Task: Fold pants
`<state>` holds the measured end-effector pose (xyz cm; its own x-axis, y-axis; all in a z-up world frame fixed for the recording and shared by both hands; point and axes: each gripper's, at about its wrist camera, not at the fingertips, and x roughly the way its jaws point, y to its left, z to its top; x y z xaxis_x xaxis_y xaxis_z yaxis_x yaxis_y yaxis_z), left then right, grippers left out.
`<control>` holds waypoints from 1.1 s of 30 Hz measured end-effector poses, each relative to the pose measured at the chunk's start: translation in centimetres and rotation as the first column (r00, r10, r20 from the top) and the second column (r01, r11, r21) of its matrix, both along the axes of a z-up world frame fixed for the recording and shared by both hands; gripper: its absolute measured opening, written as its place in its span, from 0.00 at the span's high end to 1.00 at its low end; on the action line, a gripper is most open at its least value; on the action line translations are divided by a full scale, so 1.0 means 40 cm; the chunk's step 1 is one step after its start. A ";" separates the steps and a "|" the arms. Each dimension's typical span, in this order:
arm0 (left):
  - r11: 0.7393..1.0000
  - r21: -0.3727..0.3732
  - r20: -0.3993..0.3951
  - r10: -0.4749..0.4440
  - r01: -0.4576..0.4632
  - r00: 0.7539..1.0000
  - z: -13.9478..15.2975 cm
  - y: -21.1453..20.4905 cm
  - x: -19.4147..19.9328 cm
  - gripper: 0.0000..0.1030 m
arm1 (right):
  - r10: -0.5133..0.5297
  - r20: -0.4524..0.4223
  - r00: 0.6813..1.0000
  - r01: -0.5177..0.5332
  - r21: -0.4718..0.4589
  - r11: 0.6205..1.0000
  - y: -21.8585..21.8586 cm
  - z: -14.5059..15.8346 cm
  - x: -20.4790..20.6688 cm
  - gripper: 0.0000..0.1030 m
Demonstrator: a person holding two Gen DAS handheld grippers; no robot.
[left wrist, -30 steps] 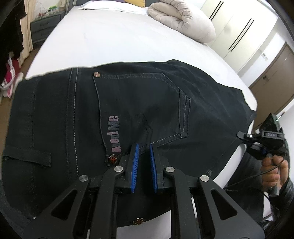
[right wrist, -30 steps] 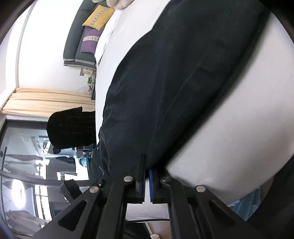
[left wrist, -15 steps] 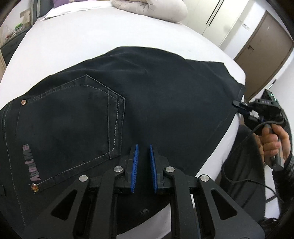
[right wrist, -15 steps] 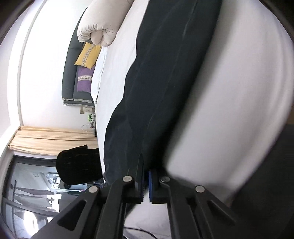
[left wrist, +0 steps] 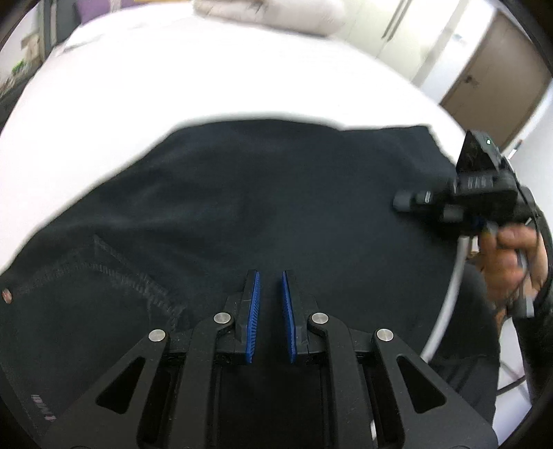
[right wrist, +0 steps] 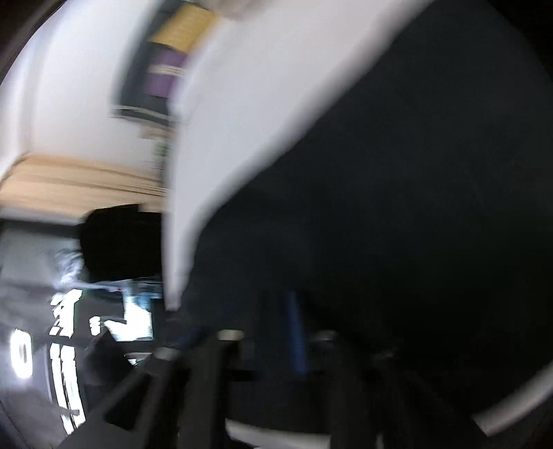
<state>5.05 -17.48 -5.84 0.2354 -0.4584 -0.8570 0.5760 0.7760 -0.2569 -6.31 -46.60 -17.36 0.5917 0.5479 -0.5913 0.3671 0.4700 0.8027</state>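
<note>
Both jaws nearly closed over dark pants [left wrist: 276,207] spread on a white bed [left wrist: 207,76].
Left gripper [left wrist: 270,293] shows a narrow gap between blue ribbed pads, empty, just above the denim near a stitched pocket [left wrist: 114,276]. Right gripper [right wrist: 290,331], blurred, has just clenched; I cannot tell if cloth is caught. Beyond lies a rolled beige duvet [left wrist: 269,13].
</note>
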 end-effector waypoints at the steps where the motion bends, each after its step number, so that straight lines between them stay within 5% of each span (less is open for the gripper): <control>1: 1.000 -0.025 -0.012 0.009 -0.010 1.000 -0.008 0.011 0.002 0.88 | -0.021 0.005 1.000 0.021 -0.010 1.000 -0.023 0.000 0.008 1.00; 3: 0.998 -0.058 -0.019 0.025 -0.026 0.999 -0.016 0.024 0.004 0.88 | -0.074 0.016 0.997 0.076 -0.120 0.990 -0.088 0.028 0.039 1.00; 9: 0.998 -0.057 0.010 0.037 -0.036 0.999 -0.020 0.024 -0.018 0.88 | -0.306 0.045 0.951 0.308 -0.212 0.927 -0.300 0.045 0.056 1.00; 13: 0.997 -0.045 -0.006 0.060 -0.061 0.998 -0.003 0.034 -0.029 0.88 | -0.574 0.089 0.814 0.579 -0.196 0.791 -0.428 0.087 -0.068 1.00; 14: 0.996 -0.049 -0.009 0.070 -0.070 0.998 0.015 0.029 -0.029 0.88 | -0.570 0.104 0.815 0.579 -0.175 0.796 -0.423 0.102 -0.089 0.92; 16: 0.992 -0.116 0.006 0.052 -0.051 0.999 0.057 0.031 -0.039 0.88 | -0.450 0.163 0.878 0.469 -0.105 0.877 -0.354 0.128 -0.088 0.91; 19: 0.987 -0.156 0.013 -0.022 0.023 1.000 0.084 -0.060 -0.036 0.88 | -0.175 0.219 0.960 0.173 0.026 0.985 -0.155 0.118 -0.036 0.91; 22: 0.978 -0.204 -0.059 -0.053 0.040 0.997 0.037 -0.145 0.002 0.88 | 0.047 0.189 0.981 -0.062 0.076 0.995 0.024 0.056 0.034 0.91; 24: 0.988 -0.156 -0.090 -0.020 0.005 0.996 -0.006 -0.157 0.024 0.88 | 0.066 0.115 0.991 -0.071 0.042 0.997 0.041 0.009 0.062 0.92; 26: 0.980 -0.194 -0.135 0.017 -0.043 0.991 -0.031 -0.114 0.035 0.88 | 0.012 0.116 0.993 -0.020 0.069 0.997 -0.024 -0.024 0.061 1.00; 33: 0.953 -0.204 -0.144 0.196 -0.223 0.970 -0.049 0.119 0.051 0.88 | -0.286 0.158 0.945 0.291 -0.008 0.957 -0.403 -0.015 -0.015 1.00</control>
<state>7.07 -12.72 -7.81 0.2470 -0.5876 -0.7705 0.3604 0.7938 -0.4898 -6.92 -62.70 -17.96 0.8068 0.3237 -0.4944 0.3635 0.3877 0.8471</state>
